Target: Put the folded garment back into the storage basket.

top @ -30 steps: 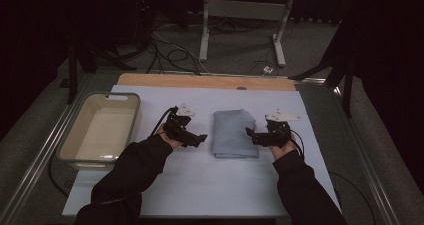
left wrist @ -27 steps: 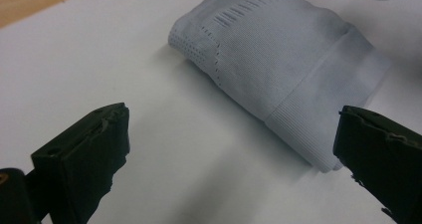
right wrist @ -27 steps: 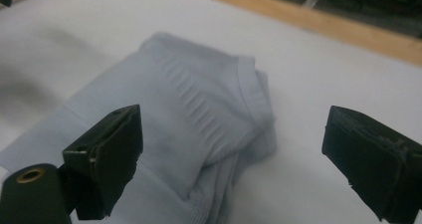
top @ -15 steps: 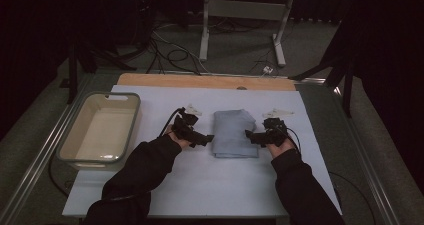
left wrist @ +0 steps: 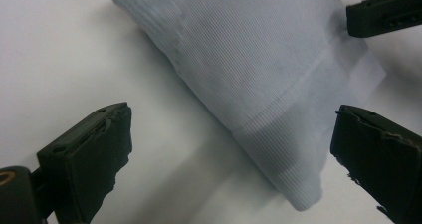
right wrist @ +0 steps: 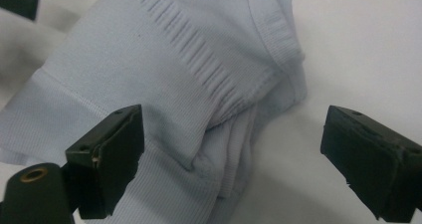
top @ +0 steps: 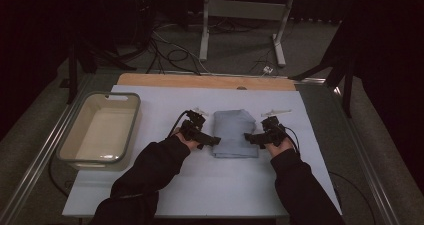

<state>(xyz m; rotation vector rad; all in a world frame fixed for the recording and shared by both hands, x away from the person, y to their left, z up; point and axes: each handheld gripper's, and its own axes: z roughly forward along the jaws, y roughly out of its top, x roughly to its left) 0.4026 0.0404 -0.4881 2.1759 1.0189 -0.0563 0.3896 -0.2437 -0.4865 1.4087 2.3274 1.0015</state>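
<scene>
At the near edge of the white-covered counter [top: 200, 190], two dark-sleeved forearms reach fwd, each hand w/ a black two-jaw gripper. Left gripper [top: 212, 141] and right gripper [top: 248, 138] flank a folded pale-blue ribbed knit garment [top: 234, 133] lying mid-counter, tips at its near corners; both sets of jaws spread wide, holding nothing, cloth edge between them. Well apart to the left sits a grey-rimmed rectangular plastic tub [top: 120, 99]. Beyond: wooden counter strip [top: 200, 81], cables, metal stand legs [top: 240, 10] on floor.
</scene>
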